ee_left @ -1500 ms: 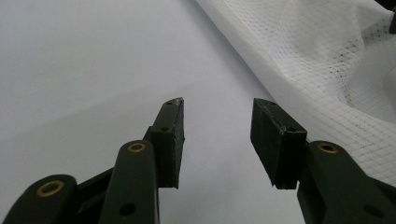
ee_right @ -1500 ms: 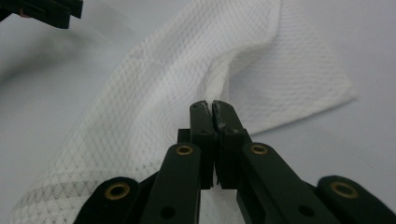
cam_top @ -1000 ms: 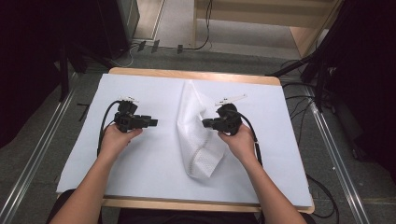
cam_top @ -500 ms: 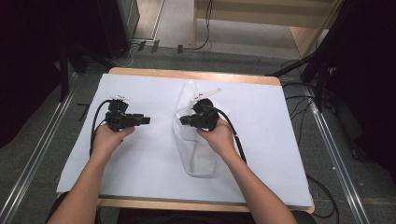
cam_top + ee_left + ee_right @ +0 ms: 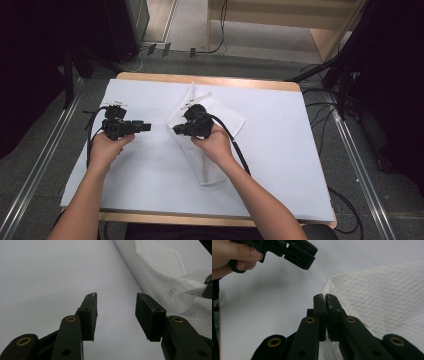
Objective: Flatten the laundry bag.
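Note:
A white mesh bag (image 5: 209, 167) lies on the white-covered table (image 5: 280, 160), its upper part folded leftward. My right gripper (image 5: 176, 130) is shut on the bag's edge near the table's middle; in the right gripper view the jaws (image 5: 323, 296) are pressed together with the mesh bag (image 5: 382, 295) bulging to the right. My left gripper (image 5: 148, 126) hovers a short way to the left, pointing at the right one. In the left gripper view it (image 5: 116, 295) is open with nothing between its jaws, and the mesh bag (image 5: 160, 267) stretches toward the right gripper (image 5: 208, 286).
The left gripper (image 5: 299, 252) and the hand (image 5: 229, 255) holding it show at the top left of the right gripper view. Cables (image 5: 240, 150) trail from both grippers. The table's wooden rim (image 5: 210, 80) runs along the far side, with metal rails (image 5: 360, 165) on the floor beside it.
The right gripper has moved left across the table, dragging the bag's edge with it and folding the bag over. The left gripper has shifted a little left and back.

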Tool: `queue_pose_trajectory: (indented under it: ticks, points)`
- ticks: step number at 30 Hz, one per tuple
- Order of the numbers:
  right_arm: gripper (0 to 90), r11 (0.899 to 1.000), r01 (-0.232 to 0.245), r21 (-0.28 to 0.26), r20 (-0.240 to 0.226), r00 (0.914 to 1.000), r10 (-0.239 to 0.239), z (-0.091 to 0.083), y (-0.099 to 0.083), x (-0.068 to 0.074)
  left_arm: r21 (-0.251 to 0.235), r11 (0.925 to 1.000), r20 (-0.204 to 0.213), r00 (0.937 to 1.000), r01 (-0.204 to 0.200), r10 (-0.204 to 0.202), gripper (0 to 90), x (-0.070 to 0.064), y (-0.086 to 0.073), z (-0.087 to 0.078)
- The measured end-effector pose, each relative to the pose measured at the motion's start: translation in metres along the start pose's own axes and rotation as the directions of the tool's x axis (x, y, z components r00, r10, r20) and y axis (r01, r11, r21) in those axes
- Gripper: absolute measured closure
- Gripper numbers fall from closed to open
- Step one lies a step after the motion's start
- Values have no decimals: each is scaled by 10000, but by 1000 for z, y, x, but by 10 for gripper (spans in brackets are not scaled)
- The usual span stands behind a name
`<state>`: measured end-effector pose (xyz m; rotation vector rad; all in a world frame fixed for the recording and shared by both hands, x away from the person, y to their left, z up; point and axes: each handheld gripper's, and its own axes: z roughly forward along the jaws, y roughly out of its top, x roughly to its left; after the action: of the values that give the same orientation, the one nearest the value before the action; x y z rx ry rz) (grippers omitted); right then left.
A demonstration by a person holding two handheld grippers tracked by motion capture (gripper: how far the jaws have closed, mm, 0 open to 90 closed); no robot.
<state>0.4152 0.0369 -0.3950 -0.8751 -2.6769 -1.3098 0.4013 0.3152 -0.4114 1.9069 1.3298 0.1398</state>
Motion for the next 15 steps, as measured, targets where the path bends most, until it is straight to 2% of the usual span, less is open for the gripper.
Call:
queue_pose_trajectory:
  ticks: [4,8,10,11,12,14,15]
  points:
    - [890,9997,104,233,-168,9998,-100,20,3,7,-44,10000,-85,9999,84,-85,531,4,-2,-3]
    - [873,9987,152,486,-200,9997,-143,32,4,10,-17,9999,-157,9998,131,-132,531,7,-3,-6]
    - [852,9986,189,485,-176,9997,-181,34,4,10,-37,9998,-188,9996,189,-189,531,8,-4,-7]
    - [777,9992,191,360,-210,9996,-184,33,5,10,-53,9998,-217,9996,198,-199,531,9,-5,-7]
    - [777,9992,191,360,-210,9996,-184,33,5,10,-53,9998,-217,9996,198,-199,531,9,-5,-7]
    - [706,9996,280,86,-142,9995,-279,24,9,11,-58,9997,-228,9995,238,-239,531,10,-5,-7]
    - [706,9996,280,86,-142,9995,-279,24,9,11,-58,9997,-228,9995,238,-239,531,10,-5,-7]
